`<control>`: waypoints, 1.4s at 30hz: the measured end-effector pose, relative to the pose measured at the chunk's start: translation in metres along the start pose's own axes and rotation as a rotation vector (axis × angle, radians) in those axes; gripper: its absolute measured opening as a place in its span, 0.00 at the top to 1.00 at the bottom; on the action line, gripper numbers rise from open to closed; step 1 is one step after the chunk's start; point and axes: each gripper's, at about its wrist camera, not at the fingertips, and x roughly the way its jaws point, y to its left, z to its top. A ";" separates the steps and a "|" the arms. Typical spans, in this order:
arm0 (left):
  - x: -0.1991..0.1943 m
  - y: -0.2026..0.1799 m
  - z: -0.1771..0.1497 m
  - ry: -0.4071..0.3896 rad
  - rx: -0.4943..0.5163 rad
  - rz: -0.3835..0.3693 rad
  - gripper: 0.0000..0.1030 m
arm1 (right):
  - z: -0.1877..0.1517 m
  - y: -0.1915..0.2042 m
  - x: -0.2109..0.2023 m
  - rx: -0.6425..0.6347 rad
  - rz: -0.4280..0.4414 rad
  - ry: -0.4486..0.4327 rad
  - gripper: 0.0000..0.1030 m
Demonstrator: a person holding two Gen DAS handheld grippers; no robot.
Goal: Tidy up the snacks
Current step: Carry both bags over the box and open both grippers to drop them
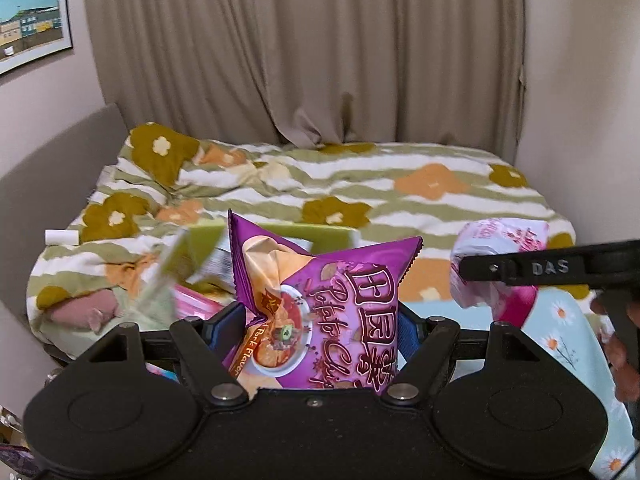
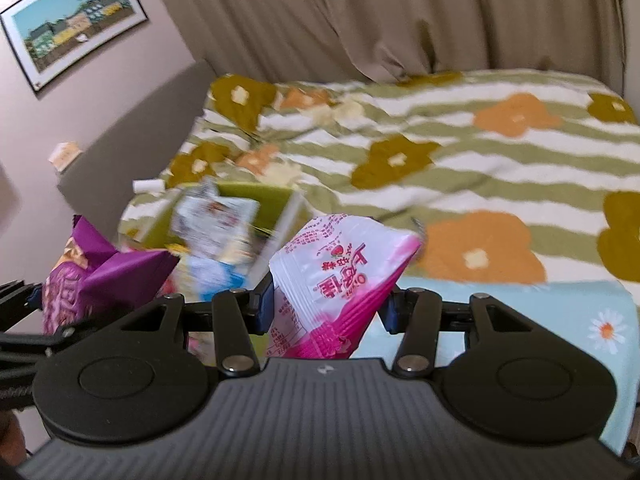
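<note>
Left gripper (image 1: 320,332): jaws pinched on a purple potato chip bag (image 1: 320,304), gripped at its lower body, the bag held upright and clear of the surfaces below. Right gripper (image 2: 326,304): jaws pinched on a pink-and-white snack packet (image 2: 336,276), held by its lower end and tilted, likewise raised. In the left wrist view that packet (image 1: 496,264) hangs to the right of the purple bag, with a gap between the two.

Beyond and left of both held items stands a green box (image 2: 276,200), open at the top, with a blurred white wrapper (image 2: 212,224) inside; whether the wrapper rests on the bottom cannot be told. The box's near right edge lies just beside the pink-and-white packet in the right wrist view.

A light blue daisy-print cloth (image 2: 520,312) covers the near right surface. Farther off is a bed with a flowered, green-striped duvet (image 1: 400,184); its far edge meets the beige curtain (image 1: 304,48), its left edge a grey headboard (image 1: 52,176). The duvet's right half is open room.
</note>
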 end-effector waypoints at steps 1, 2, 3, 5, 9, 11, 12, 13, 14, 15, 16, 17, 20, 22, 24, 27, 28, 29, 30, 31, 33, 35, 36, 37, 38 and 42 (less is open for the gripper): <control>0.000 0.011 0.003 -0.005 -0.006 -0.002 0.23 | 0.001 0.012 -0.001 0.001 0.003 -0.011 0.37; -0.001 0.022 0.006 -0.013 -0.012 -0.006 0.23 | 0.003 0.022 -0.001 0.003 0.006 -0.019 0.37; 0.000 0.032 0.009 -0.019 -0.013 -0.012 0.23 | 0.005 0.034 -0.001 0.006 0.008 -0.029 0.37; 0.004 0.052 0.016 -0.025 -0.014 -0.019 0.23 | 0.008 0.054 0.003 0.008 0.006 -0.041 0.37; 0.020 0.091 0.031 -0.035 -0.021 -0.053 0.23 | 0.015 0.092 0.014 0.014 -0.011 -0.067 0.37; 0.033 0.108 0.039 -0.024 -0.022 -0.080 0.23 | 0.018 0.107 0.020 0.020 -0.024 -0.075 0.37; 0.039 0.115 0.042 -0.020 -0.026 -0.092 0.22 | 0.020 0.114 0.025 0.024 -0.033 -0.078 0.37; 0.048 0.122 0.047 -0.014 -0.028 -0.106 0.22 | 0.021 0.120 0.030 0.029 -0.043 -0.082 0.37; 0.056 0.128 0.050 -0.009 -0.026 -0.118 0.22 | 0.022 0.126 0.035 0.035 -0.053 -0.085 0.37; 0.064 0.133 0.054 -0.006 -0.022 -0.129 0.22 | 0.023 0.130 0.039 0.039 -0.063 -0.087 0.37; 0.071 0.138 0.057 -0.002 -0.019 -0.139 0.22 | 0.024 0.134 0.044 0.046 -0.074 -0.090 0.37; 0.077 0.141 0.058 0.005 -0.017 -0.150 0.22 | 0.025 0.138 0.048 0.055 -0.084 -0.093 0.37; 0.096 0.148 0.064 0.040 -0.022 -0.196 0.18 | 0.025 0.146 0.058 0.079 -0.114 -0.100 0.37; 0.101 0.151 0.063 0.058 -0.021 -0.225 0.09 | 0.023 0.149 0.063 0.094 -0.126 -0.097 0.37; 0.101 0.153 0.059 0.052 -0.016 -0.222 0.02 | 0.022 0.151 0.066 0.099 -0.139 -0.091 0.37; 0.101 0.157 0.052 0.071 -0.015 -0.225 0.02 | 0.018 0.151 0.070 0.103 -0.154 -0.080 0.37; 0.101 0.159 0.051 0.073 -0.018 -0.226 0.02 | 0.017 0.151 0.070 0.106 -0.158 -0.077 0.37; 0.098 0.160 0.047 0.072 -0.023 -0.225 0.02 | 0.016 0.150 0.071 0.109 -0.159 -0.073 0.37; 0.097 0.162 0.046 0.072 -0.026 -0.222 0.02 | 0.014 0.150 0.070 0.110 -0.159 -0.071 0.37; 0.096 0.163 0.044 0.073 -0.029 -0.219 0.02 | 0.013 0.150 0.070 0.110 -0.158 -0.068 0.37; 0.092 0.165 0.040 0.075 -0.039 -0.206 0.02 | 0.012 0.149 0.069 0.100 -0.154 -0.066 0.37; 0.086 0.167 0.037 0.075 -0.051 -0.196 0.02 | 0.014 0.150 0.068 0.082 -0.147 -0.065 0.37; 0.082 0.168 0.035 0.074 -0.055 -0.193 0.02 | 0.015 0.151 0.068 0.076 -0.144 -0.066 0.37; 0.080 0.169 0.035 0.070 -0.058 -0.188 0.02 | 0.017 0.152 0.068 0.071 -0.137 -0.067 0.37; 0.076 0.170 0.033 0.065 -0.059 -0.175 0.02 | 0.019 0.153 0.069 0.067 -0.130 -0.069 0.36; 0.068 0.175 0.030 0.052 -0.058 -0.124 0.02 | 0.030 0.158 0.076 0.050 -0.117 -0.096 0.29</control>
